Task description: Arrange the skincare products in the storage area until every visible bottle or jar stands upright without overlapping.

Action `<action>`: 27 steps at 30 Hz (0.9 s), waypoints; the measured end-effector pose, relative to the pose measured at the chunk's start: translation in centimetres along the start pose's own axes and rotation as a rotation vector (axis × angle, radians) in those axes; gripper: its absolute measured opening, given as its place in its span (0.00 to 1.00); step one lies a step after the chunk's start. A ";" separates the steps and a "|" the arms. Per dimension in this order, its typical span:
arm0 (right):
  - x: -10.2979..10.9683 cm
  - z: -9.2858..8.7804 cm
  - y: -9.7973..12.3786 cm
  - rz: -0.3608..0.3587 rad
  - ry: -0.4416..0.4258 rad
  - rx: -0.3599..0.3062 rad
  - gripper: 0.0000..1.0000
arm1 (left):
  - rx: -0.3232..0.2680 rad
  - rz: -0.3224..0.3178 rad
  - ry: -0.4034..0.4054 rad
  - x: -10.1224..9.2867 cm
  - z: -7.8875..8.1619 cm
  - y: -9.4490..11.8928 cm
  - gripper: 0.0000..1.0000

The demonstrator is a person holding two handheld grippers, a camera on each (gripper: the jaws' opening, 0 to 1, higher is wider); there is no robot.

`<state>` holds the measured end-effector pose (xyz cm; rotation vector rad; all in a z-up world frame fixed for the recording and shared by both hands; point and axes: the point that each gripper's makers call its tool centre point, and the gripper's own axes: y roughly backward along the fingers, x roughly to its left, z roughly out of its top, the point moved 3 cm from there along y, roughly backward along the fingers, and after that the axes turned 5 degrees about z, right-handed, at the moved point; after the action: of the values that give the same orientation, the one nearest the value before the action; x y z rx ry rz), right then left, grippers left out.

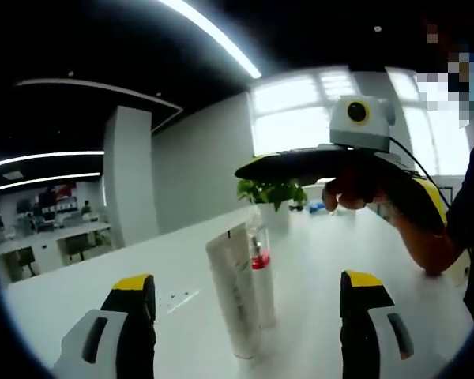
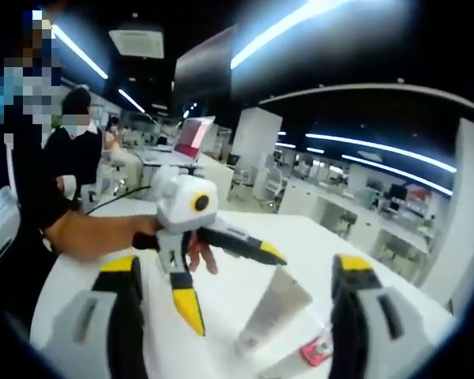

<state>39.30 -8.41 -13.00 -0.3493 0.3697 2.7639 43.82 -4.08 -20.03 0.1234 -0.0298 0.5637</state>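
A white tube stands on the white table, between the two jaws of my open left gripper and a little ahead of them. Close behind the tube is a clear bottle with a red collar. My right gripper hovers above both, held in a hand. In the right gripper view, my right gripper is open and nothing is between its jaws. The left gripper reaches in with its yellow-tipped jaws apart beside the tube. The bottle shows at the lower edge.
A potted green plant stands on the table behind the products. A person in dark clothes is beyond the table, near an open laptop. Office desks and chairs lie further off.
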 end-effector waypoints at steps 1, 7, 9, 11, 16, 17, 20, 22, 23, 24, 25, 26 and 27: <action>0.0 0.0 0.0 0.000 0.002 0.000 1.00 | 0.000 -0.002 -0.002 -0.1 0.0 0.0 1.00; 0.2 0.5 0.2 0.003 0.009 -0.005 1.00 | 0.012 -0.007 -0.005 -0.5 0.0 0.0 1.00; 0.3 0.5 0.2 0.003 0.014 -0.003 1.00 | 0.011 -0.006 -0.005 -0.6 0.1 0.0 1.00; 0.3 0.5 0.2 0.003 0.015 0.003 1.00 | 0.012 -0.005 -0.007 -0.7 0.2 0.0 1.00; 0.5 0.4 0.2 0.010 0.022 0.014 1.00 | 0.015 0.005 -0.009 -0.8 0.2 0.3 1.00; 0.6 0.5 0.2 0.015 0.023 0.012 1.00 | 0.015 0.008 -0.009 -0.7 0.2 0.4 1.00; 1.0 0.5 0.1 0.030 0.031 0.017 1.00 | 0.016 0.015 -0.004 -0.9 0.2 0.8 1.00; 1.3 0.6 0.0 0.040 0.037 0.022 0.99 | 0.024 0.021 -0.009 -1.1 0.1 1.1 1.00; 1.4 0.6 0.0 0.042 0.040 0.022 0.99 | 0.026 0.023 -0.010 -1.3 0.1 1.3 0.99; 1.5 0.7 0.0 0.046 0.042 0.022 0.99 | 0.028 0.024 -0.010 -1.4 0.1 1.5 0.99; 1.6 0.7 0.0 0.049 0.043 0.022 0.98 | 0.029 0.025 -0.012 -1.5 0.1 1.6 0.99; 1.7 0.8 0.0 0.054 0.047 0.023 0.97 | 0.030 0.025 -0.013 -1.7 0.2 1.8 0.99; 1.9 0.7 0.1 0.060 0.052 0.031 0.96 | 0.031 0.025 -0.012 -1.9 0.2 2.0 0.99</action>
<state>37.42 -7.71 -12.84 -0.4102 0.4421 2.8090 41.18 -3.47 -19.74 0.1569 -0.0340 0.5884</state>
